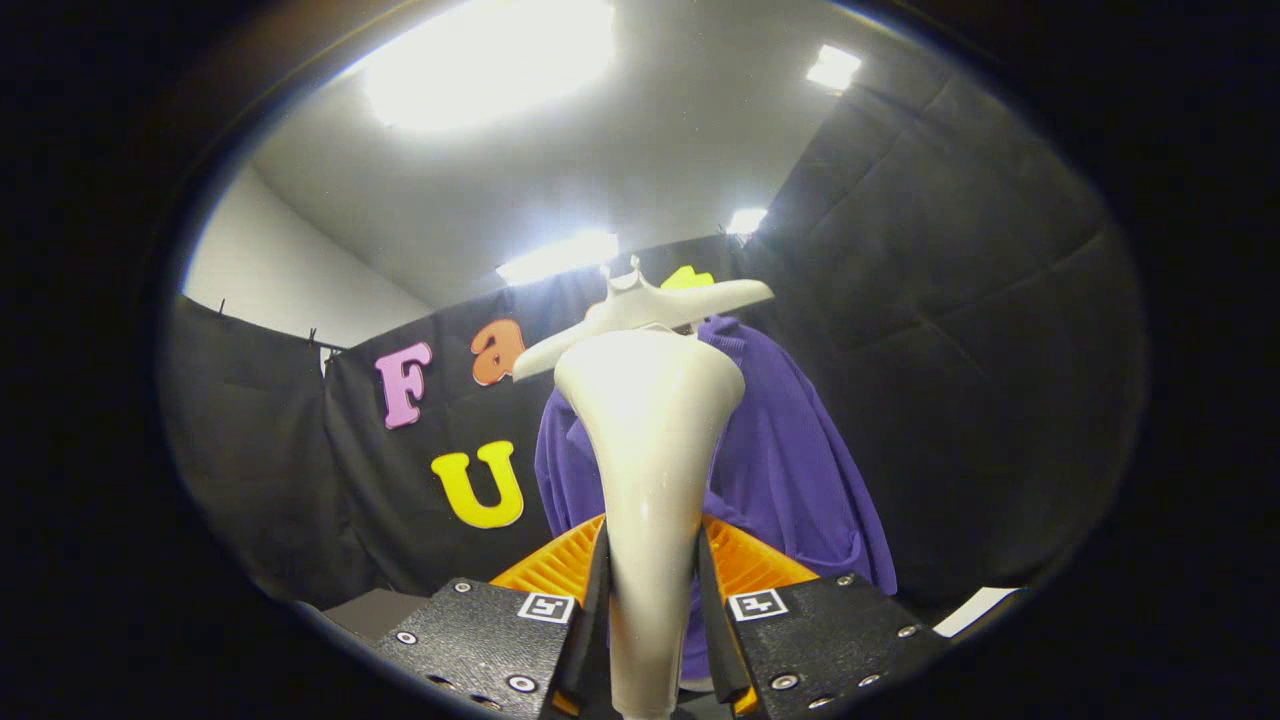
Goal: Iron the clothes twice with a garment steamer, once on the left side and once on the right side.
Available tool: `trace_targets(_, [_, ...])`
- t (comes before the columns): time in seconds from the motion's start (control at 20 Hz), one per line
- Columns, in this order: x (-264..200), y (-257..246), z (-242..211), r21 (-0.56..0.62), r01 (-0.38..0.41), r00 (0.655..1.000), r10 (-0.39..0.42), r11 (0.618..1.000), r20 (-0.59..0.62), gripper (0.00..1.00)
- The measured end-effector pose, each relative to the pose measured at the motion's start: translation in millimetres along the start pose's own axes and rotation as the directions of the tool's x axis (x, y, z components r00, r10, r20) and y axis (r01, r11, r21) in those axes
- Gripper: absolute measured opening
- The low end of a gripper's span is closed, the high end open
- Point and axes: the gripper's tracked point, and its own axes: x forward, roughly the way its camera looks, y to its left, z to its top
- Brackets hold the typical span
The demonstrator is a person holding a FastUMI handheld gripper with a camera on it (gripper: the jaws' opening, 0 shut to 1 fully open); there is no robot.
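Ceiling lights [490,60] blaze overexposed overhead, leaving the booth below dim; fisheye bending warps the edges, and focus holds sharp.

A purple garment [790,470] is seen draped over a pale hanger [640,305] before the booth's black wall. The hanger's arms are spread above the garment's shoulders.

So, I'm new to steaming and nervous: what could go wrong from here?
1. The gripper pinches only the steamer's narrow handle; the wide head rises well beyond the fingers, so it might tilt or slip.
2. The purple garment hangs loosely on a hanger; pressing could swing it away.
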Motion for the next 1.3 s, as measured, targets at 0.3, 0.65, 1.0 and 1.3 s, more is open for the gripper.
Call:
trace_targets(0.3, [53, -27, 37, 0.075, 0.068, 0.991, -0.076, 0.995, 0.106, 0.41])
trace_targets(0.65, [106, -75, 18, 0.115, 0.157, 0.985, -0.164, 0.981, 0.053, 0.41])
trace_targets(1.0, [126, -110, -44, 0.075, 0.211, 0.975, -0.205, 0.975, -0.087, 0.41])
trace_targets(1.3, [104, -123, -96, 0.037, 0.228, 0.958, -0.218, 0.973, -0.185, 0.42])
